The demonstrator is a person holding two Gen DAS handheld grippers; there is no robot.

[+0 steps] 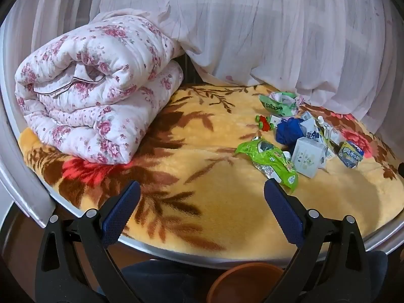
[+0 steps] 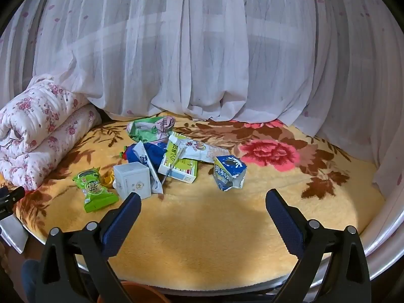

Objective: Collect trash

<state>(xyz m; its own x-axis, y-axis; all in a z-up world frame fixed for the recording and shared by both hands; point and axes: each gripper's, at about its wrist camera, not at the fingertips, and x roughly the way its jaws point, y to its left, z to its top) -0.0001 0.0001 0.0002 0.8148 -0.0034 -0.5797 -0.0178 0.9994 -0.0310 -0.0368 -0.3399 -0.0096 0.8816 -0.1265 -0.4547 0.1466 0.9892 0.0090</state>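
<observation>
Through the left wrist camera, your left hand-held gripper (image 1: 202,194) hangs over the yellow flowered blanket (image 1: 214,189) with its jaws spread wide and nothing between them. The trash pile (image 1: 300,136) lies ahead to the right: a green snack wrapper (image 1: 270,159) nearest, a white box (image 1: 309,155) just beside it, a blue bag (image 1: 287,130) behind. A rolled floral quilt (image 1: 96,85) sits to the left, and an orange bin (image 1: 247,282) shows below the bed edge.

Through the right wrist camera, your right hand-held gripper (image 2: 203,203) is likewise wide open and empty. The white box (image 2: 132,179) sits just past its left finger, a torn blue carton (image 2: 229,173) stands alone ahead, and the green snack wrapper (image 2: 94,188) lies further left
</observation>
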